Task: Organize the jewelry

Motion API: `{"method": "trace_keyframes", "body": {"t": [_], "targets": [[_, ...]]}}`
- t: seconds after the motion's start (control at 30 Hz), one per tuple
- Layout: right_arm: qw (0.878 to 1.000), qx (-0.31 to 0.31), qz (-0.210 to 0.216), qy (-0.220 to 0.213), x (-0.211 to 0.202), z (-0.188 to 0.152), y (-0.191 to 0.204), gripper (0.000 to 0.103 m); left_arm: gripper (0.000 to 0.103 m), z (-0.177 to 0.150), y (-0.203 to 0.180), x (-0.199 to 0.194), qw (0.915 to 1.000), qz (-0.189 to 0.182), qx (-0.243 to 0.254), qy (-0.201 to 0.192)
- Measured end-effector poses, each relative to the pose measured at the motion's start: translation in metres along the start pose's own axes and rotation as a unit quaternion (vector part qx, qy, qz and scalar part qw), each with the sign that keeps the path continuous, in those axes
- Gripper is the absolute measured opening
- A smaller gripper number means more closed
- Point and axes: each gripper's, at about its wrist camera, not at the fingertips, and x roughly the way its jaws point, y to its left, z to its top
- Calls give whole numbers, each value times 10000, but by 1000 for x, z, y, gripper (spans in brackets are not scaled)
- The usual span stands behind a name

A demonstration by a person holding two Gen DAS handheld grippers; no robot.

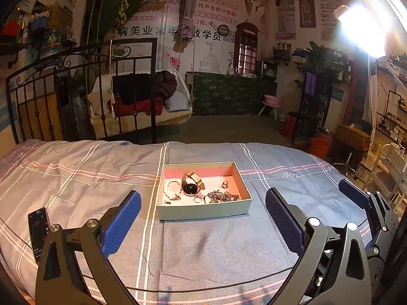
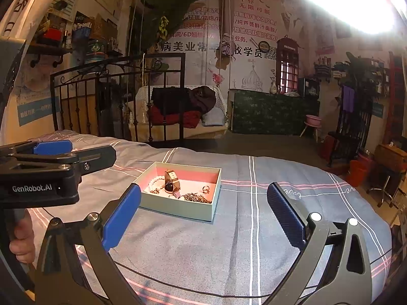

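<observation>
Hovering over the bed (image 1: 76, 178), left gripper (image 1: 203, 211) and right gripper (image 2: 203, 211) both spread apart, holding nothing. Box (image 1: 203, 211) sits ahead with watch (image 1: 190, 187), pearl bracelet (image 1: 171, 186), rings, chain inside. Looks like pre-grasp or finished; next move needs reaching in, pinching one piece.

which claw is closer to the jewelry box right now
Left, slightly, as far as I can tell. The left claw faces the jewelry box squarely; the right claw sits off to the box's right, both open and apart from it.
</observation>
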Motion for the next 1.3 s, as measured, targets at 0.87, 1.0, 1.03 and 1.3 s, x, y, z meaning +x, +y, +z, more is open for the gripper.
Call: {"method": "trace_keyframes", "body": {"t": [0.87,1.0,1.03,1.3], "targets": [[9998,-74,-14,172,10,-6,1,98,97,-2,-5,-2,9998,90,66,-175],[9998,-82,-24,167,11,-5,1,98,97,-3,-6,-3,9995,153,75,-270],[9998,-83,-22,169,11,-6,1,98,97,-3,-6,-3,9995,163,79,-276],[9997,-117,3,225,14,-7,1,98,97,-2,-9,-2,9994,162,87,-305]]}}
